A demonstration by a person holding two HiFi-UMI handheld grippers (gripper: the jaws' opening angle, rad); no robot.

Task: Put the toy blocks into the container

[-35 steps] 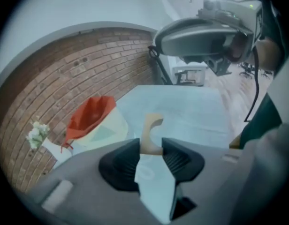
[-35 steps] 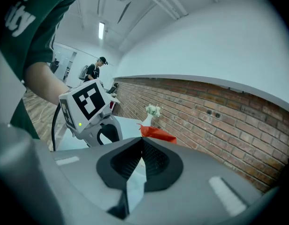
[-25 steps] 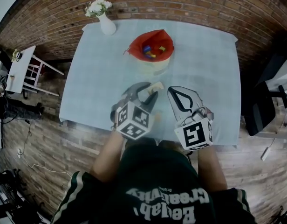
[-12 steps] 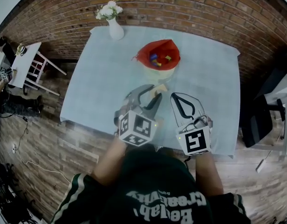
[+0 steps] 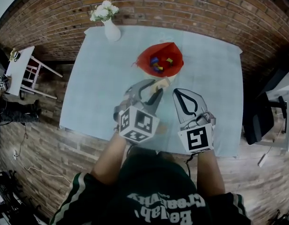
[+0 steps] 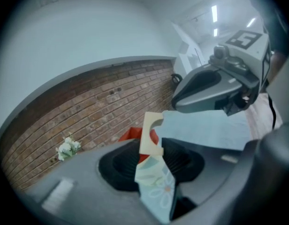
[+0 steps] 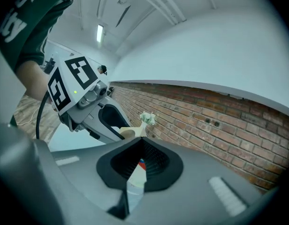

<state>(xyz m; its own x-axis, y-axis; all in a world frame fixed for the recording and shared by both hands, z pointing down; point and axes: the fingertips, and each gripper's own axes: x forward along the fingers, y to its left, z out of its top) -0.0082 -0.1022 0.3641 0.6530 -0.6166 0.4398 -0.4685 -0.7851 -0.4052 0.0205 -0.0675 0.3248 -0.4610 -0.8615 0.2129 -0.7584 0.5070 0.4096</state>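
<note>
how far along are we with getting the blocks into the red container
Done: several coloured blocks lie in the red container. In hand: the left gripper is clamped on a beige arch block, just short of the container; the right gripper is shut and empty. Left: dropping that block in. I see no other block on the table.

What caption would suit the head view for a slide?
Left gripper holds a cream arch block near the red container; right gripper shut and empty alongside.

Shows right claw [image 7: 140, 149] at lower centre, jaws together. Shows left claw [image 7: 122, 132] at centre left clamping pale block [image 7: 127, 134]; brick wall [image 7: 219, 125] behind.
</note>
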